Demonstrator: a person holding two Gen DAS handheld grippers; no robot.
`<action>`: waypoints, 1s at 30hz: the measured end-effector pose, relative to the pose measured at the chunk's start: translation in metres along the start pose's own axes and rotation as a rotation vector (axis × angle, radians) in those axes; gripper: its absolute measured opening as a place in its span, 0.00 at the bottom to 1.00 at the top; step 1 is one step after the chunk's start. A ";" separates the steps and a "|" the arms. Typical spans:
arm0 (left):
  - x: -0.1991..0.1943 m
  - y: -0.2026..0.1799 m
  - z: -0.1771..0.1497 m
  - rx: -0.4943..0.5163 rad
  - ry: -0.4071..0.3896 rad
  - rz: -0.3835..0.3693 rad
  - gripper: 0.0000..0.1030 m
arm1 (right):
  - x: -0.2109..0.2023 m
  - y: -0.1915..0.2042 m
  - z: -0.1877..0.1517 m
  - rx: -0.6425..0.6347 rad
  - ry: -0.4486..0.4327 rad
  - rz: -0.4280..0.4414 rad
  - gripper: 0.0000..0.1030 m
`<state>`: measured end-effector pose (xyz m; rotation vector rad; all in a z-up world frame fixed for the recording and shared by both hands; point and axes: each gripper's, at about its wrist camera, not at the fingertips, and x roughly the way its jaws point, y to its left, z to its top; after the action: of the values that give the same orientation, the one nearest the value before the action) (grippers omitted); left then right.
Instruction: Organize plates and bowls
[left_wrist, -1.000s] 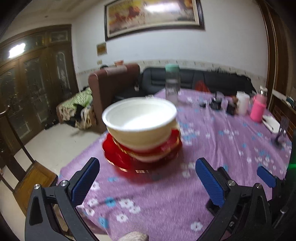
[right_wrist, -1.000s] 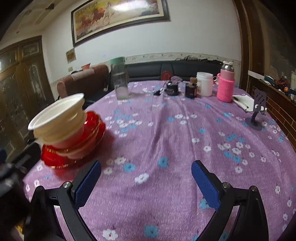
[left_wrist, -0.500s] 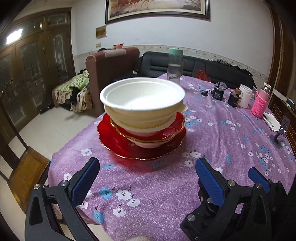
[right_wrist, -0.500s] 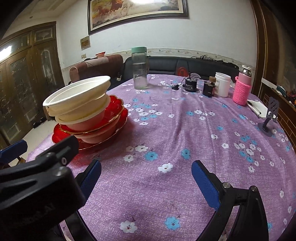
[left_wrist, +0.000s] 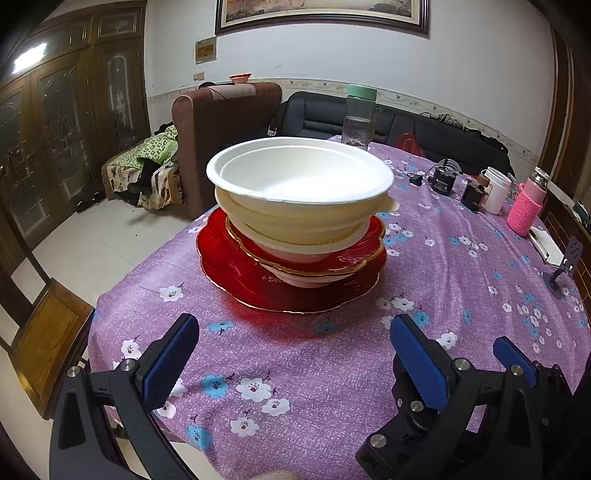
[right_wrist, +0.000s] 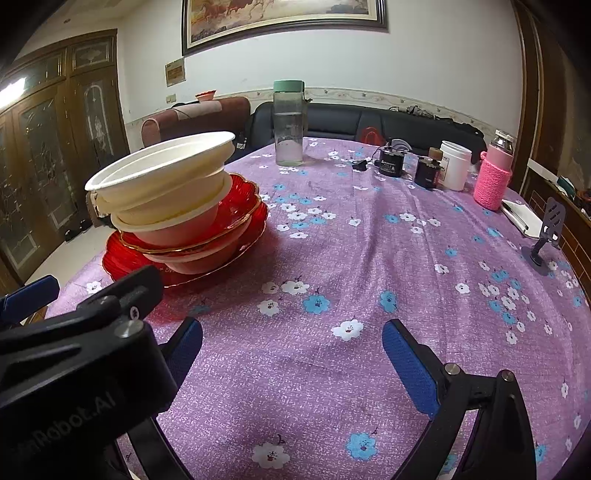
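Tablecloth, purple with white and blue flowers, covers the round table and carries everything. Stack of dishes sits near its left edge, one mixed pile: big red plate with gold rim at the bottom, a cream bowl on it, a second red plate over that, then three or so cream bowls nested, topmost white bowl leaning slightly toward the left gripper. Same pile shows in the right wrist view, tilted, top bowl overhanging.

Left gripper hangs low just in front of the stack, jaws spread wide, nothing between them. Right gripper sits to the right over bare cloth, jaws also wide apart and empty.

Step, as a judgement: plates and bowls are interleaved in one pile, so this fits either a mixed stack waiting to be sorted by kind or a pile just gathered together as the finished result. Pictures do not settle which. Any grasp on the pile calls for care with the leaning top bowl, which could slide.

Water bottle, pink-sleeved flask and white jar stand well apart at the far side.
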<state>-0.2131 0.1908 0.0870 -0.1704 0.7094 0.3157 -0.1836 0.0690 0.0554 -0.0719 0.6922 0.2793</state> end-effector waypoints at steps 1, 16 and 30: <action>0.001 0.001 0.000 -0.001 0.002 0.000 1.00 | 0.001 0.001 0.000 -0.001 0.004 0.001 0.97; 0.015 0.005 0.000 -0.017 0.041 -0.015 1.00 | 0.012 0.004 0.000 -0.011 0.032 0.006 0.97; 0.021 0.004 0.000 -0.020 0.066 -0.025 1.00 | 0.015 0.004 -0.002 -0.008 0.044 0.006 0.97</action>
<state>-0.1998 0.1993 0.0725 -0.2092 0.7687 0.2941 -0.1743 0.0757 0.0444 -0.0840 0.7346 0.2874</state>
